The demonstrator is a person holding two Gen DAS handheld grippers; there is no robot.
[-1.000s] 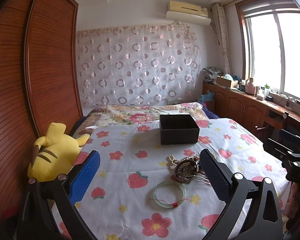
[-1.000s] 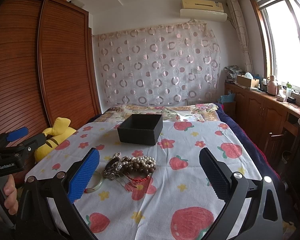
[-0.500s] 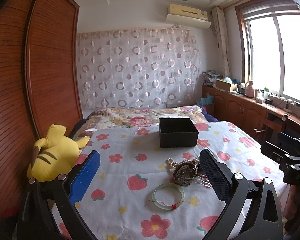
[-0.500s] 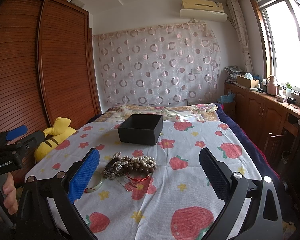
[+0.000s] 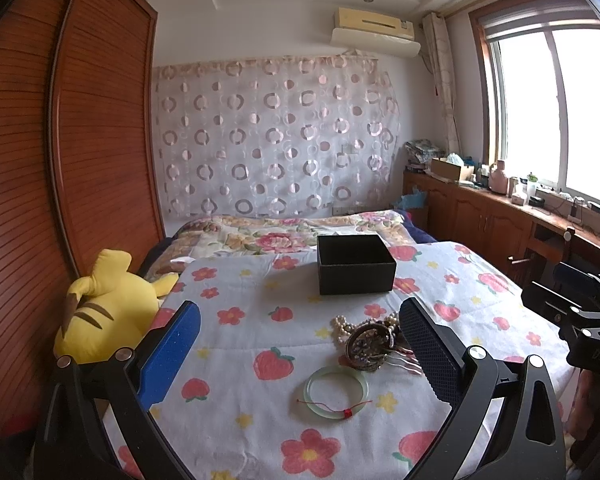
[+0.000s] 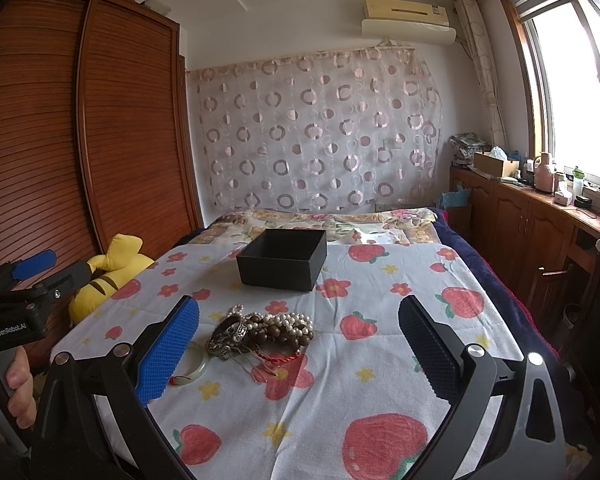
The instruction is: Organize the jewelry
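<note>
A pile of jewelry (image 5: 370, 340) (image 6: 262, 332) lies on the flowered bedspread: a pearl strand, brown beads, a silver bangle and a red cord. A pale green jade bangle (image 5: 335, 390) (image 6: 192, 366) with a red string rests beside it. An open black box (image 5: 354, 264) (image 6: 282, 260) stands farther back on the bed. My left gripper (image 5: 300, 354) is open above the bedspread, the jewelry near its right finger. My right gripper (image 6: 300, 348) is open too, the pile close to its left finger. Neither holds anything.
A yellow plush toy (image 5: 108, 308) (image 6: 108, 272) lies at the bed's left edge by the wooden wardrobe (image 5: 60, 200). A folded floral quilt (image 5: 292, 232) is behind the box. Wooden cabinets (image 6: 540, 224) with clutter run along the right wall under the window. A hand (image 6: 8, 392) grips the left handle.
The left wrist view has tilted upward a little, so the bed and jewelry sit lower in frame. The right gripper and the jewelry have not moved.
</note>
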